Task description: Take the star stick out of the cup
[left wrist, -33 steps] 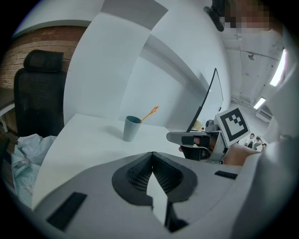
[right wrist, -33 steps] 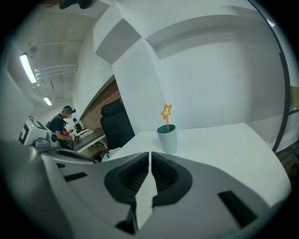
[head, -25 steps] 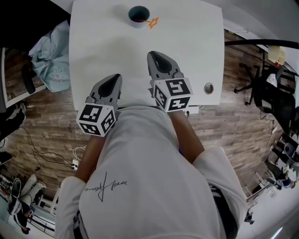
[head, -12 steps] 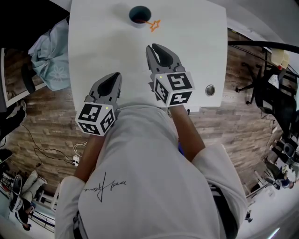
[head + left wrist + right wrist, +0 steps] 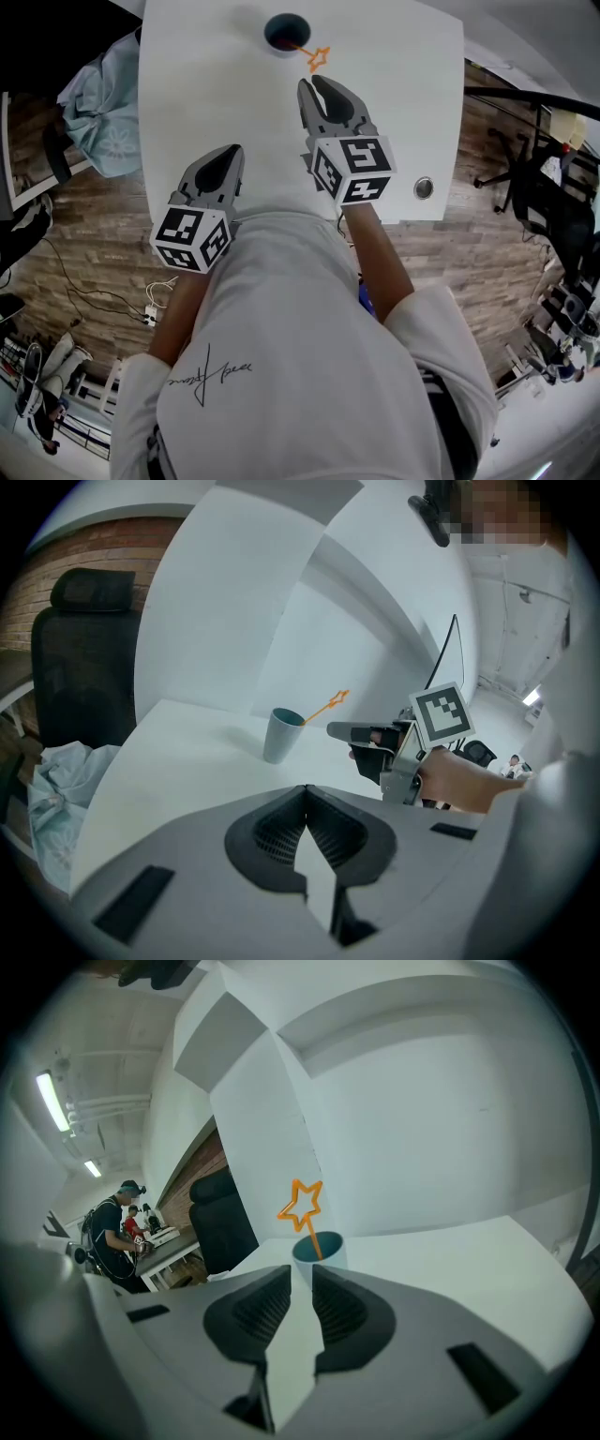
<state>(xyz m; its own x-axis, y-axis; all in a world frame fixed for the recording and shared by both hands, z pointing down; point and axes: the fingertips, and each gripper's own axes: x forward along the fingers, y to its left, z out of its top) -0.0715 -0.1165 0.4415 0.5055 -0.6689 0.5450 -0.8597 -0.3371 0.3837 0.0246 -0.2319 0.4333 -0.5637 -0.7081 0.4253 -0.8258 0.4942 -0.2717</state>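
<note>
A: Now, how's the right hand-held gripper (image 5: 302, 1269)?
B: Jaws slightly parted, empty. Just ahead of them, the thin orange star-topped stick (image 5: 315, 1241) leans in the grey-blue cup (image 5: 336, 1252). The left gripper (image 5: 307, 787) is pressed closed, well behind.
A: Risk?
B: Likely a sideways pull tipping the cup.

Looking steeply down on the table (image 5: 206, 103) from the head view, low across it toward the cup (image 5: 281, 736) in both gripper views, right near, left farther back; cup common to all.
</note>
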